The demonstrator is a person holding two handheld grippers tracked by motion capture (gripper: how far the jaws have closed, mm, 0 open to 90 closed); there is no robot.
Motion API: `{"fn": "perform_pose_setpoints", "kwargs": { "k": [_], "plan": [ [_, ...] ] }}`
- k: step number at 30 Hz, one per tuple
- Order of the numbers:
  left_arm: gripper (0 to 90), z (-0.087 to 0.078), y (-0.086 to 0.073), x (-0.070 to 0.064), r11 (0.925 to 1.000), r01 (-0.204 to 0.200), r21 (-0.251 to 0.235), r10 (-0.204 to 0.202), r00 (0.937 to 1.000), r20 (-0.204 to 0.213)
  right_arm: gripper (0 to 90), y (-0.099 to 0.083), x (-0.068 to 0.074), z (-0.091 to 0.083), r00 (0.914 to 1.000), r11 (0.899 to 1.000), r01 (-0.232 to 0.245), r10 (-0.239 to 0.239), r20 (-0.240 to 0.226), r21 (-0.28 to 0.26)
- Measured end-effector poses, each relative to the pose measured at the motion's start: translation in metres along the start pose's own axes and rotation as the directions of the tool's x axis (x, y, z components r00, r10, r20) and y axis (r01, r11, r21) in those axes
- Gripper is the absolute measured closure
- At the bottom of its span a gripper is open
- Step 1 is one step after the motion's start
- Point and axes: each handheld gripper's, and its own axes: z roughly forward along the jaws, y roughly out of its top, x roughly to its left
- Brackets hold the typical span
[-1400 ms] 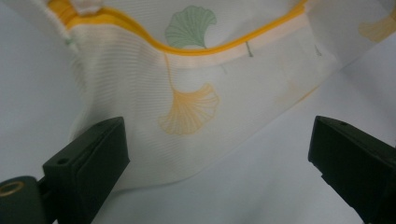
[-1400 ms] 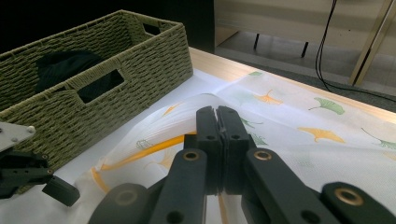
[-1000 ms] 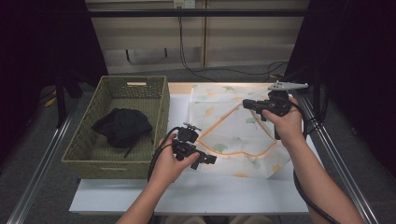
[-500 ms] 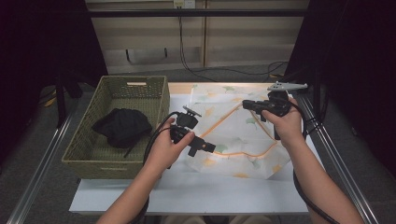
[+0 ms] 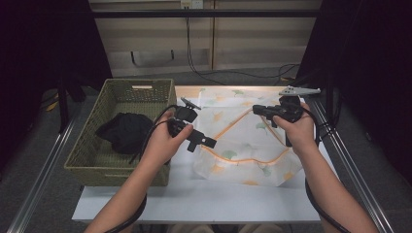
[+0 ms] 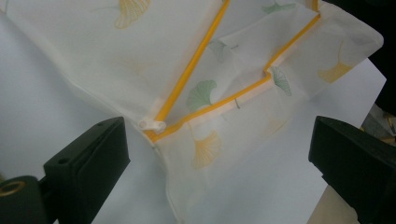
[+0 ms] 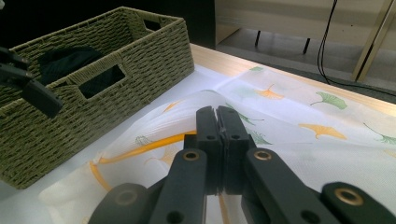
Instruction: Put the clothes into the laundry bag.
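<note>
Ok so I'm at the bag-opening stage, I reckon; the white mesh laundry bag (image 5: pixel 243 145) with the ginkgo leaf print lies flat on the desk (image 5: pixel 194 199), just right of the wicker basket (image 5: pixel 116 160), and its orange zipper (image 6: pixel 196 60) is already run open, so the mouth gapes in a loose loop.

Right tongs (image 5: pixel 260 110) are pinched tight on the upper lip of the bag; in the right gripper view the jaws meet with the thin fabric caught between them and that edge lifted a bit off the desk; looks a solid enough hold but mesh is slippery, so I wouldn't yank.

Left tongs (image 5: pixel 206 141) are spread wide and holding nothing; they hover just over the near-left corner of the opening; the left gripper view puts the white zipper pull (image 6: pixel 152 124) right by one jaw, with the lower lip beneath.

The black garment (image 5: pixel 124 133) sits bunched in the basket, not touched yet.

My guess for the next move: either drop the left tongs onto the lower lip to spread the mouth wider, or swing them over to the basket for the garment; whichever it is, the right side should hold the lip up so the opening doesn't flop closed.
</note>
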Motion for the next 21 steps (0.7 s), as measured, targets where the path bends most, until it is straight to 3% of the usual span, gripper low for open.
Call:
{"fn": "perform_pose_setpoints", "kwargs": {
  "k": [10,14,18,20,21],
  "plan": [
    [4.9,-0.012,0.014,0.016,0.9995,0.012,-0.03,-0.012,0.9998,-0.017,89.2,0.0,-0.001,0.0,1.0,1.0,0.0,0.0,-0.007,-0.001],
    [4.9,-0.018,0.018,0.022,0.9997,-0.011,-0.023,0.01,0.9995,-0.031,89.1,-0.001,-0.001,-0.001,1.0,1.0,0.002,-0.002,-0.008,-0.003],
    [4.5,-0.024,0.021,0.028,0.9997,-0.008,-0.021,0.008,0.9995,-0.031,89.1,-0.001,-0.002,-0.002,1.0,1.0,-0.004,0.004,-0.006,-0.007],
    [4.7,-0.028,0.021,0.031,0.9992,0.023,-0.032,-0.023,0.9994,-0.025,89.2,-0.001,-0.002,-0.003,1.0,1.0,-0.004,0.004,-0.006,-0.008],
    [4.4,-0.03,0.021,0.033,0.9994,0.016,-0.029,-0.017,0.9996,-0.024,89.1,-0.001,-0.003,-0.004,1.0,1.0,-0.006,0.006,-0.006,-0.008]
  ]
}}
